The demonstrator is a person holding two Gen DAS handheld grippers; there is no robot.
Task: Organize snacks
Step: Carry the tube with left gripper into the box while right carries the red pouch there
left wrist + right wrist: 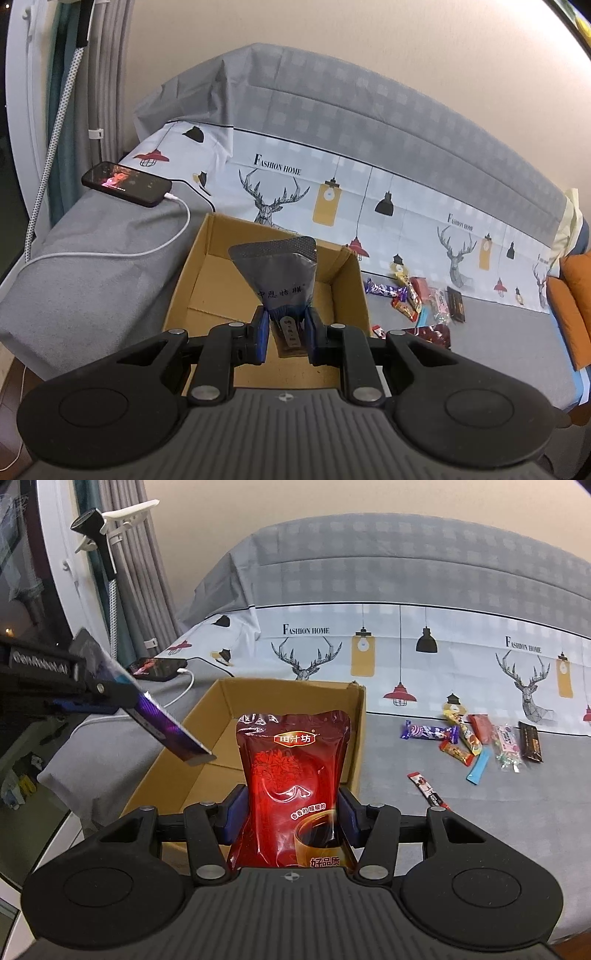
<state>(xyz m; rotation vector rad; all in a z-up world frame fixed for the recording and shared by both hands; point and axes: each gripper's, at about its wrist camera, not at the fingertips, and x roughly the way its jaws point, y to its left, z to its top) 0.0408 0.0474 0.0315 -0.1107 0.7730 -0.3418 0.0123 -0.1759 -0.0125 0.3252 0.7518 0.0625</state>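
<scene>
Grey sofa cushions (424, 782), draped behind with a pale cloth printed with deer heads and lamps (461, 657), carry an open brown cardboard box (356, 738) and, to its right, a loose scatter of small wrapped snacks (476, 738) lying well apart from the box. Held over the near edge of the box, the left gripper (286, 328) is clamped on the narrow lower end of a silvery-grey foil pouch (280, 269), whose wide top flares upward above the box's inside. From the right wrist view this pouch (162, 720) shows purple, slanting down over the box's left wall. Just in front of the box's near side, the right gripper (291, 816) is clamped on an upright glossy red drink pouch (291, 771). On the sofa arm lies a black phone (125, 183) with a white cable (147, 251) plugged in.
</scene>
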